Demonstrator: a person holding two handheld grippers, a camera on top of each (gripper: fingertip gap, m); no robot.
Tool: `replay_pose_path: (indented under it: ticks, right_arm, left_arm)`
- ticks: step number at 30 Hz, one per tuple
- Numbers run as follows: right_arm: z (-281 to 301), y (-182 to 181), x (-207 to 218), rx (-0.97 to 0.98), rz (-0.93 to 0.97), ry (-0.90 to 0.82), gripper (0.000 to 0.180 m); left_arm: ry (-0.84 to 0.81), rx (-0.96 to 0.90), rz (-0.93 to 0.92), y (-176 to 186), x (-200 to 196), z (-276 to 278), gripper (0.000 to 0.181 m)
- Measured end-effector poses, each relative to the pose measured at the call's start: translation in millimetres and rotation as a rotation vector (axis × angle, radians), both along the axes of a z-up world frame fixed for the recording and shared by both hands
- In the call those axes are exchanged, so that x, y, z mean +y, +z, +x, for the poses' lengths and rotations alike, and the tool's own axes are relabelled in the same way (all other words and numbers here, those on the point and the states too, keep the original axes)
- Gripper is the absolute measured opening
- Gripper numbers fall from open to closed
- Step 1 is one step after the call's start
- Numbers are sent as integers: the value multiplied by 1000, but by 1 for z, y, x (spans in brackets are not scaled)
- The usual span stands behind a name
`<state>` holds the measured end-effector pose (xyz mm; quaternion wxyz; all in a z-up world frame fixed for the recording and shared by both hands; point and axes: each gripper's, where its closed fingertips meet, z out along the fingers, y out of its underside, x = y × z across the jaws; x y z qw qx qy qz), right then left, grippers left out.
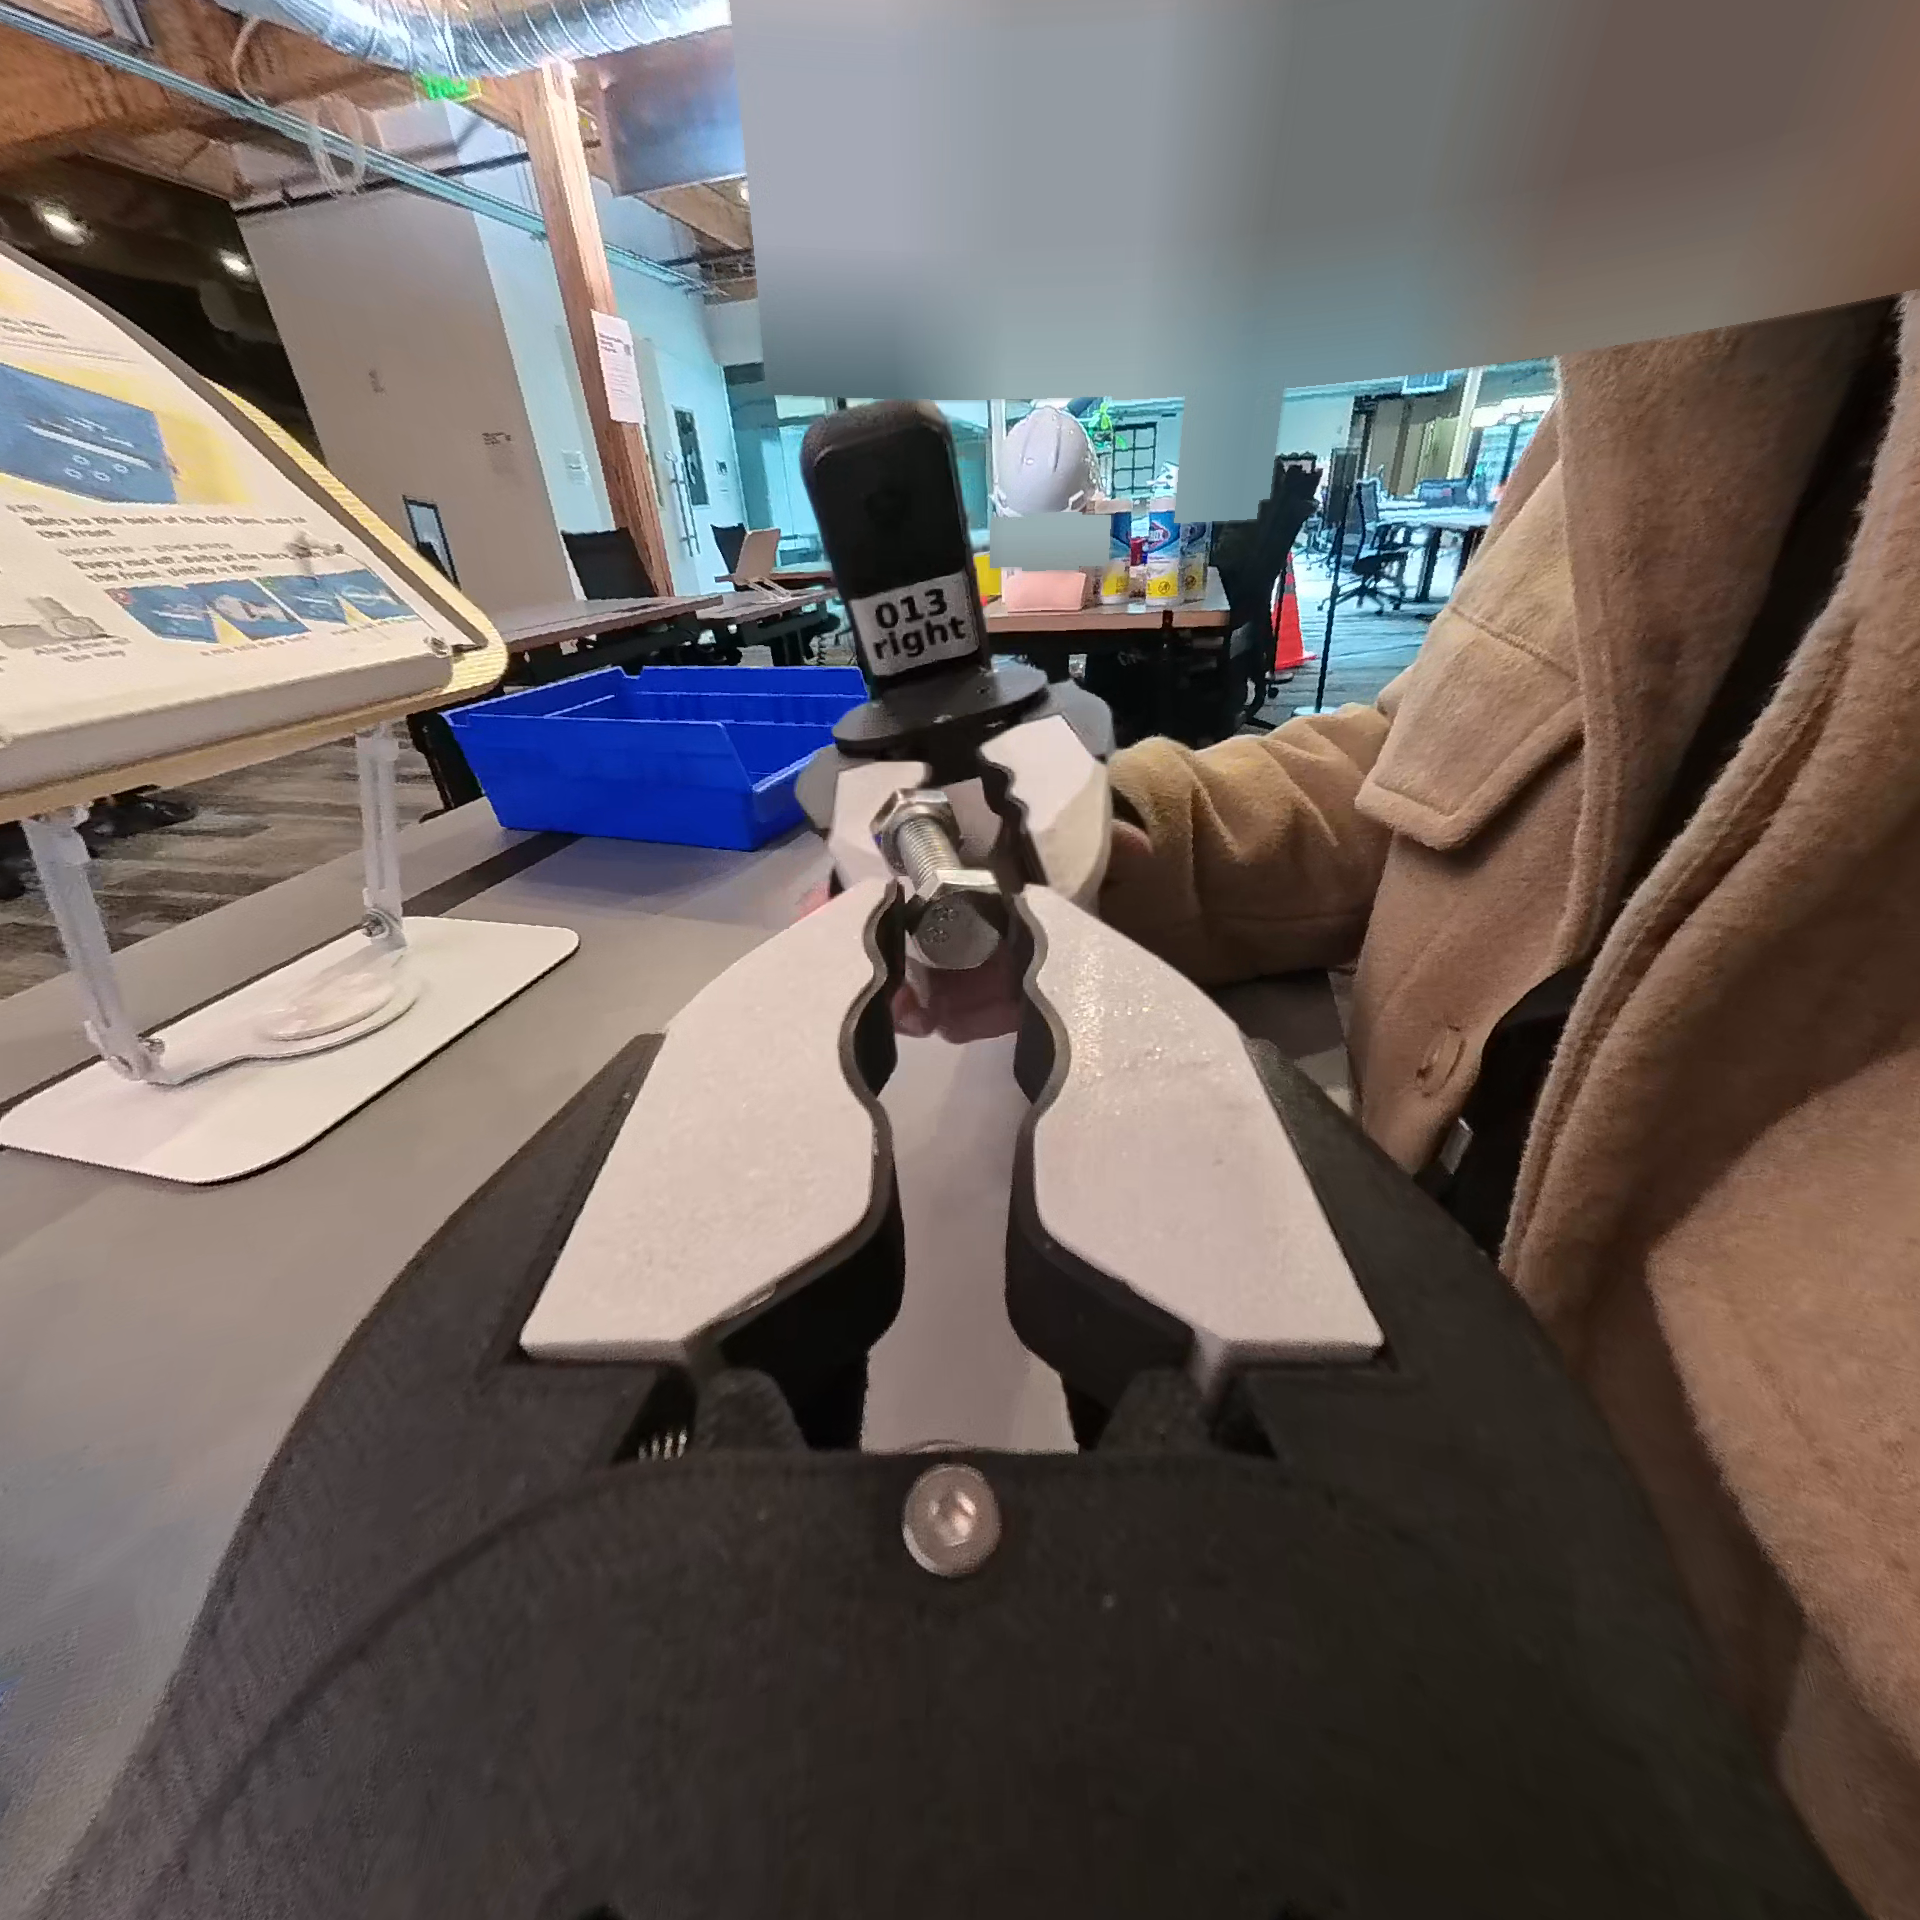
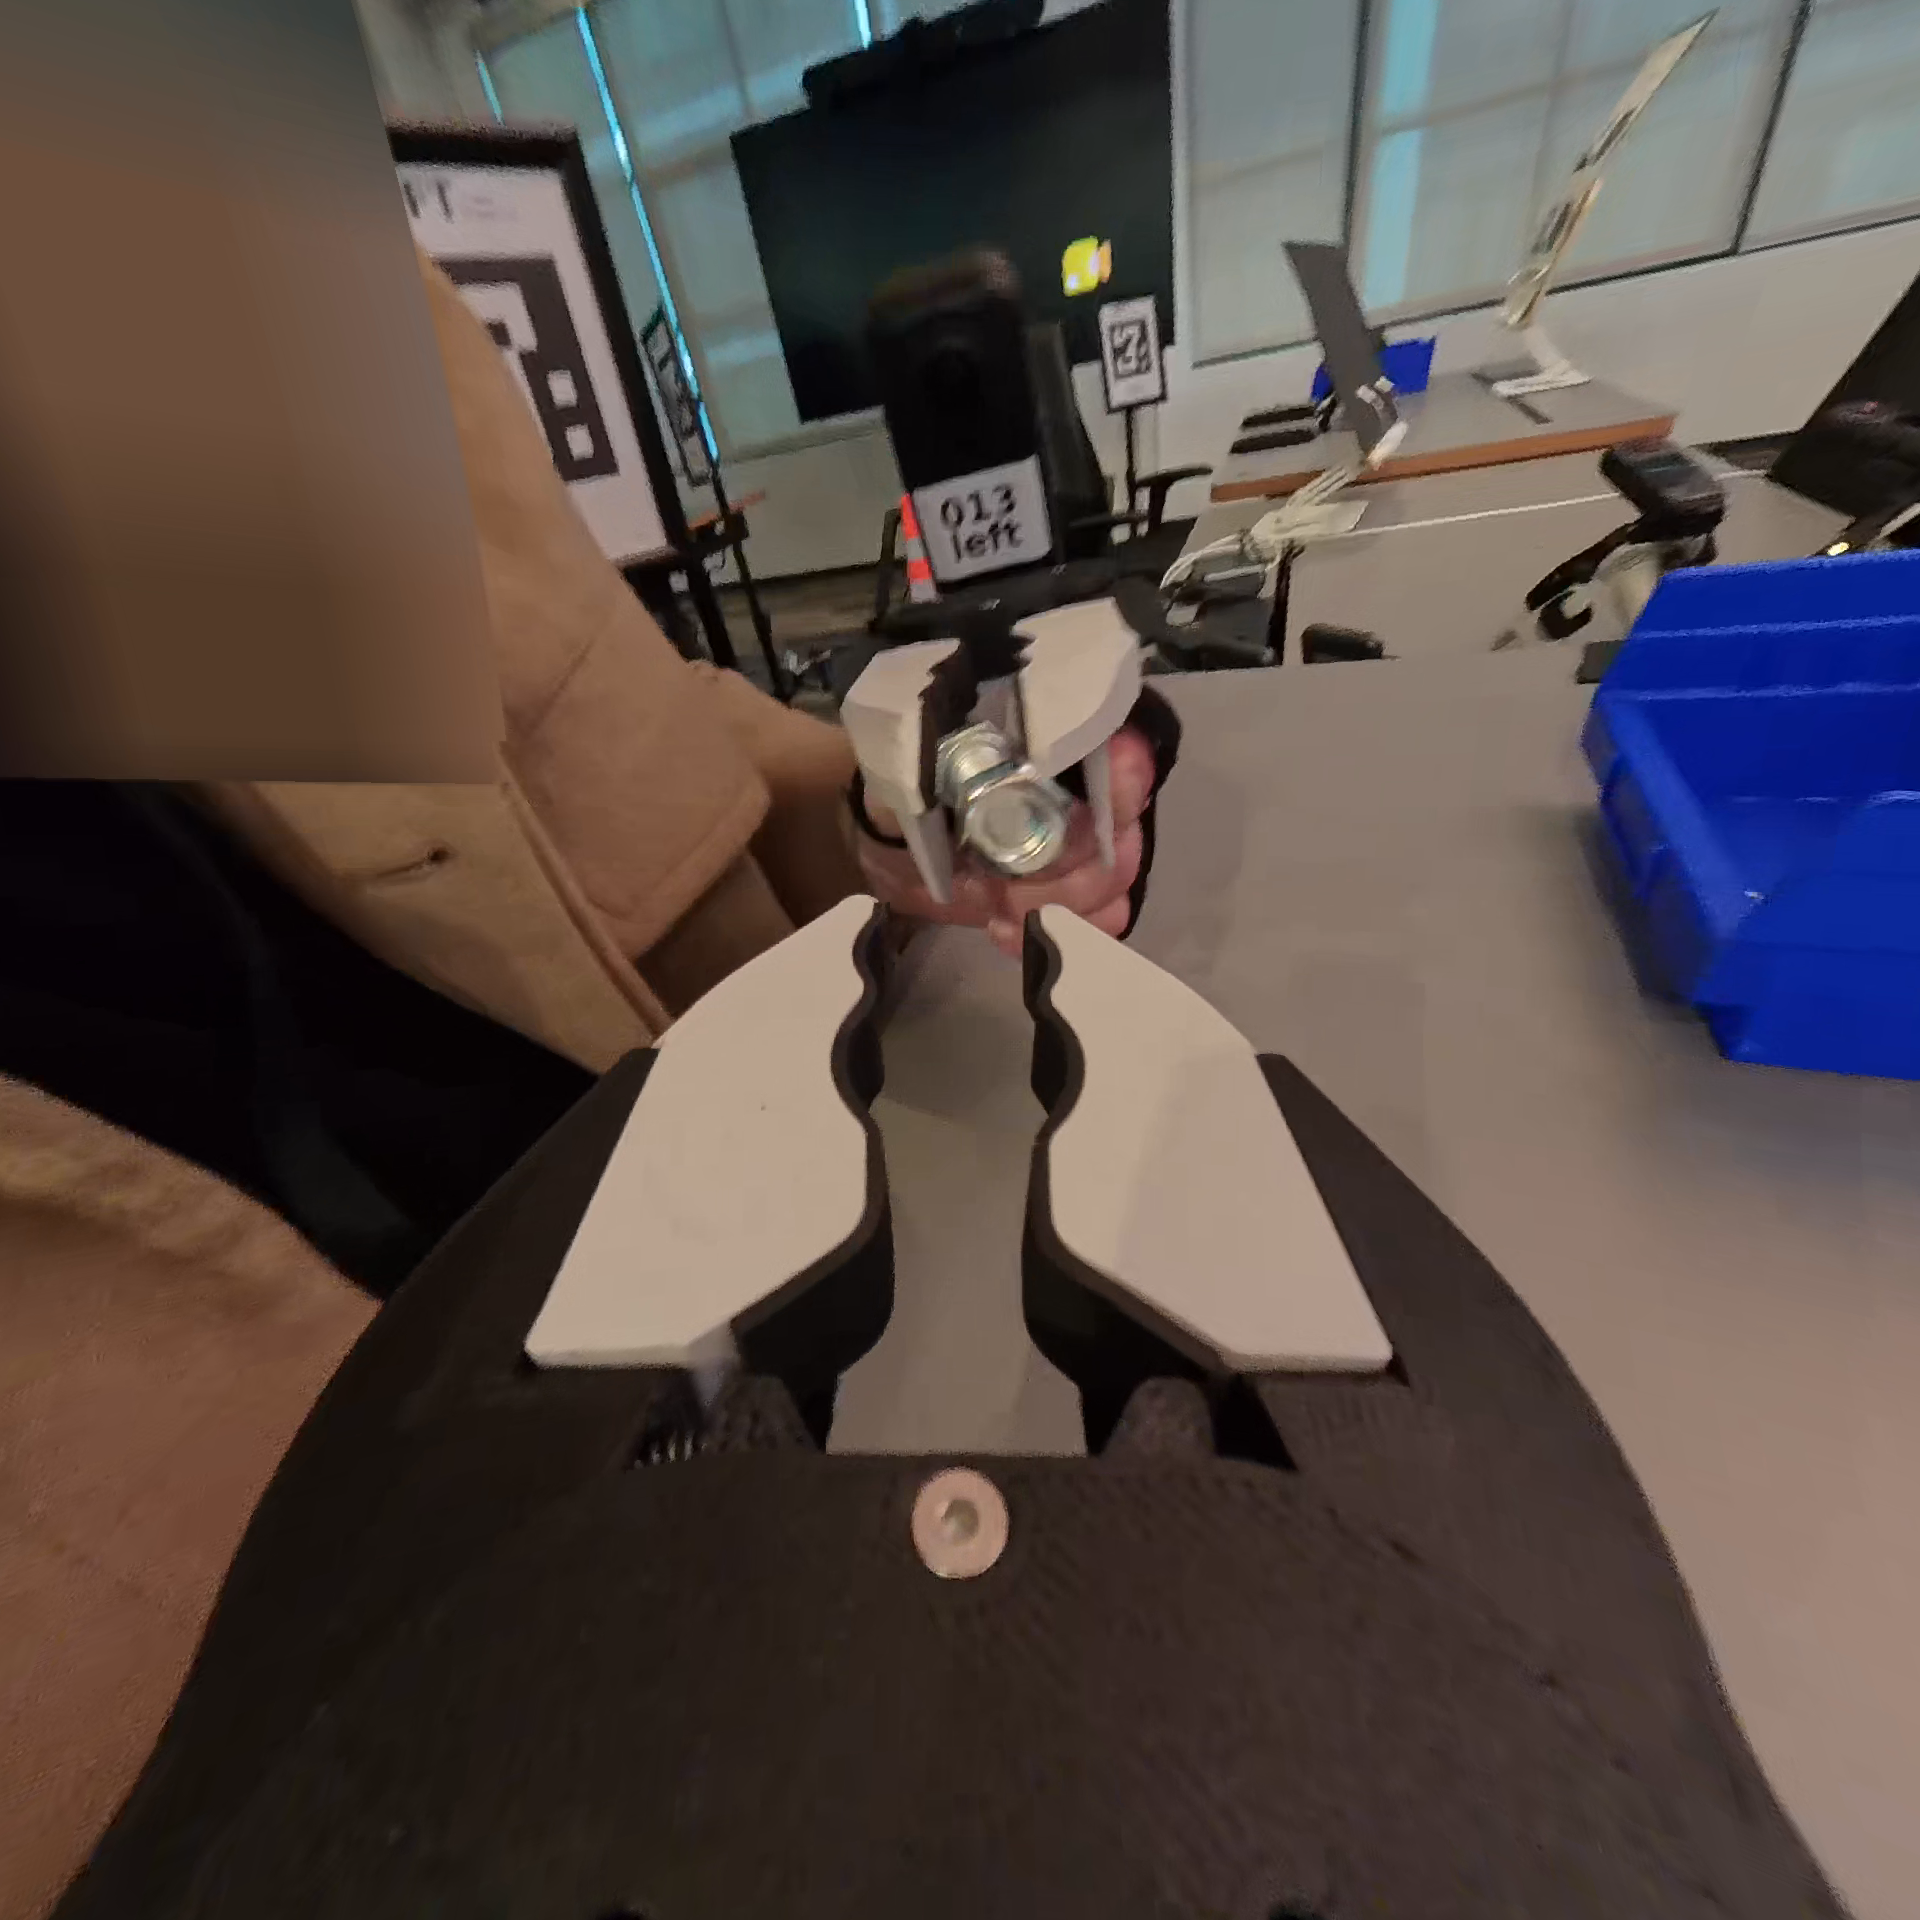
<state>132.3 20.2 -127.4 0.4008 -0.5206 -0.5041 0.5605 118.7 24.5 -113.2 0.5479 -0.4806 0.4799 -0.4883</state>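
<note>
A silver bolt with a nut on its thread is held above the grey table. My left gripper is shut on the bolt's hex head, and the thread points away toward my right gripper. In the right wrist view the left gripper holds the bolt end-on, with a person's hand behind it. My right gripper has its jaws parted and empty, with its tips just short of the bolt's nut end.
A blue plastic bin stands on the table and also shows in the right wrist view. An instruction board on a white stand is at the left. A person in a tan coat stands close by. Only a small space, under 4 cm, lies between the two pairs of fingers.
</note>
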Motion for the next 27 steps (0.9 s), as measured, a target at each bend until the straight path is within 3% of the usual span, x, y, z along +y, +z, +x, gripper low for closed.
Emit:
replay_pose_path:
  ticks: [5,12,21,23,24,27]
  right_arm:
    - [6,21,8,118,12,-58,27]
    - [-2,0,-11,9,5,48,19]
    - [2,19,3,105,26,-44,29]
    - [3,14,-10,86,10,52,12]
    - [3,9,-21,51,6,117,14]
    - [-3,2,-12,9,34,44,24]
  left_arm:
    - [-17,10,-2,-3,-3,4,18]
    - [-16,-13,-6,2,-3,2,18]
    - [-34,-12,-15,0,-6,5,18]
    - [-27,-23,-11,3,-5,3,18]
    - [-12,-26,-16,4,-2,2,18]
    - [-31,-24,-10,4,-5,0,18]
